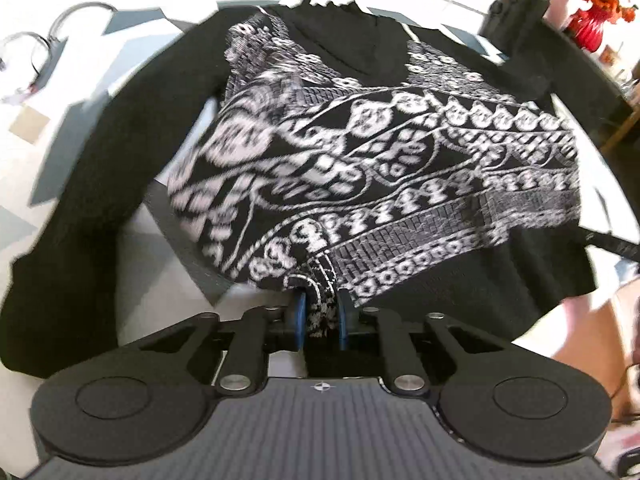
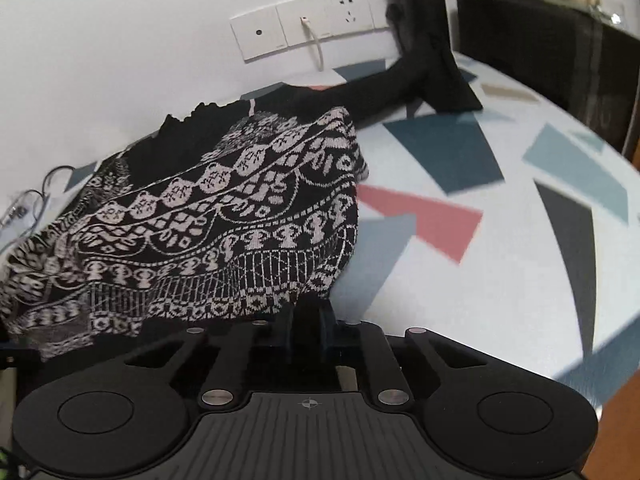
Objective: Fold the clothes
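Here, I saw my left gripper (image 1: 320, 312) level, pinching the patterned sweater (image 1: 360, 152) hem; right gripper (image 2: 308, 316) likewise clamped on cloth. Sweater lay ahead of both on the tablecloth (image 2: 500, 200), collar pointing away, sleeves spread sideways.

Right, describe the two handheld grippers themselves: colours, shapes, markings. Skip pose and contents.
The two look alike. The left gripper has matte black linkage arms with silver pivot pins, two round black discs flanking a ribbed dark grey body, and a small white crosshair mark at its centre. Its fingers carry blue pads. The right gripper is built the same; its pads look darker blue. No cables or sleeves are visible on either.
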A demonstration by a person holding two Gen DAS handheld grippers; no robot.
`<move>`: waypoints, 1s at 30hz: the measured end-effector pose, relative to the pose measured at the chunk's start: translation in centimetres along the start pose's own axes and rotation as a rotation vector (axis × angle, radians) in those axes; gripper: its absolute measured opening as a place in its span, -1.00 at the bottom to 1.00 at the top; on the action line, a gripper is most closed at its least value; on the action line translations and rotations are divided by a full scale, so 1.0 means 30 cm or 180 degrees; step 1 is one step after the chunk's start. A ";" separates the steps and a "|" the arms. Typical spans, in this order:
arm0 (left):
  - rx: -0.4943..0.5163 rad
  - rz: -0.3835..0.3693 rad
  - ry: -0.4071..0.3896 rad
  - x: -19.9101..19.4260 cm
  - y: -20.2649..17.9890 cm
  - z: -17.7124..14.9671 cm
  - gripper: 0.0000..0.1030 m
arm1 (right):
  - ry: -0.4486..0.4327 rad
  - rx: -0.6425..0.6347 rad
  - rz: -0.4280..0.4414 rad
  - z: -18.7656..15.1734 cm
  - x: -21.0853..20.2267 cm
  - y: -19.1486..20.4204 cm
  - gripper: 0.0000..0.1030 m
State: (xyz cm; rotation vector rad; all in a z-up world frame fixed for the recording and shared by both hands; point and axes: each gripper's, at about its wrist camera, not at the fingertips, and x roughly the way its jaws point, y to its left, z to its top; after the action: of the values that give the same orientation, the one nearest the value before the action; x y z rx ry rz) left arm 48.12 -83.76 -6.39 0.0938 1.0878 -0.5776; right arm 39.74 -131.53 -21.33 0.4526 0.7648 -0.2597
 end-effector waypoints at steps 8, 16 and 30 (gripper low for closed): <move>-0.0557 -0.0132 -0.0183 -0.088 0.048 -0.125 -0.73 | -0.0020 0.0440 0.0176 0.046 -0.004 -0.077 -0.83; -0.0783 -0.0059 -0.0231 -0.080 -0.013 -0.166 -0.73 | -0.0114 0.0630 0.0264 0.047 -0.123 -0.240 -0.85; -0.1171 0.0241 -0.0519 -0.174 0.060 -0.237 -0.73 | 0.0378 0.0405 0.0578 -0.022 -0.170 -0.185 -0.85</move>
State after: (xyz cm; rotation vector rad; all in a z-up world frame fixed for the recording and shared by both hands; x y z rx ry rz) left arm 41.52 -77.70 -5.68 -0.2283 1.0106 -0.3043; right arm 33.66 -135.72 -19.74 0.6586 0.8203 -0.1126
